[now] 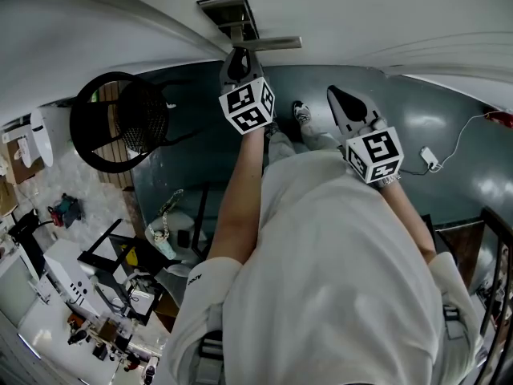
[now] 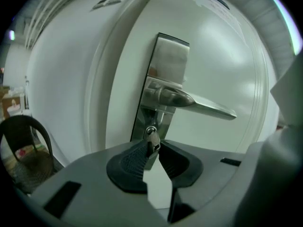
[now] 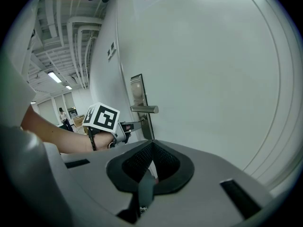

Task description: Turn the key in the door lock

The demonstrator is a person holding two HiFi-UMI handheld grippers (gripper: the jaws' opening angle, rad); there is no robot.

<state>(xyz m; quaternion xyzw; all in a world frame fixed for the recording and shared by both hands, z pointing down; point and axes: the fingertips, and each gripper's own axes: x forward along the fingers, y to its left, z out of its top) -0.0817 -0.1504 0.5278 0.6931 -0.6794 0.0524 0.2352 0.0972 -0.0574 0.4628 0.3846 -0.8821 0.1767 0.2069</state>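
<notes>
A steel lock plate (image 2: pixel 163 79) with a lever handle (image 2: pixel 201 105) is fixed on the white door (image 2: pixel 227 56). A small metal key (image 2: pixel 152 137) sits in the keyhole below the lever. My left gripper (image 2: pixel 153 148) is shut on the key's head, its ribbed pads pressing both sides. In the head view the left gripper (image 1: pixel 238 61) reaches up to the lever (image 1: pixel 271 43). My right gripper (image 3: pixel 153 145) hangs to the right of the lock, facing bare door, shut with nothing between its pads. From the right gripper view I see the left gripper's marker cube (image 3: pixel 101 117) beside the plate (image 3: pixel 140 103).
A black mesh chair (image 1: pixel 120 123) stands left of the door, also seen as the chair (image 2: pixel 23 145) in the left gripper view. A white cable with a plug (image 1: pixel 430 159) lies on the grey floor at the right. Cluttered equipment (image 1: pixel 96 295) fills the lower left.
</notes>
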